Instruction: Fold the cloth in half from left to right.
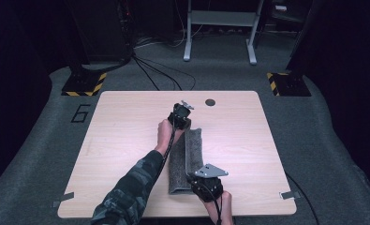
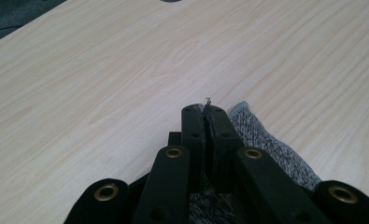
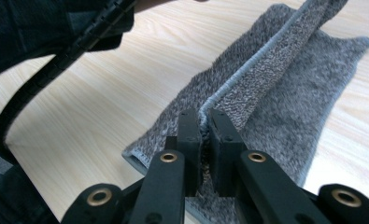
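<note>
Closest to us, the black jaws of the right hand-held gripper [image 3: 204, 122] stand pressed together on the stitched hem of the grey, fuzzy terry-cloth towel [image 3: 285, 93], and at the far end the left hand-held gripper [image 2: 205, 112] is likewise clamped on a thin corner of the same cloth, a loose thread poking above its tips. The towel lies lengthwise down the middle of the pale wood-grain laminate worktop [image 1: 126, 126], part-folded, with one long edge held up as a ridge between the two grips while the lower layer rests flat. We judge the main risk to be slippage: each grip catches only a narrow strip of hem, and the pile is soft and compressible, so a tug or uneven pull could let one corner drop and the fold collapse crookedly. If the two hands travel at different rates, the raised edge may twist or land skewed, leaving the layers misaligned. The smooth worktop gives little friction, so the bottom layer could also drag along. The trailing black ribbed cable [image 3: 56, 70] hangs close and might snag the cloth.
</note>
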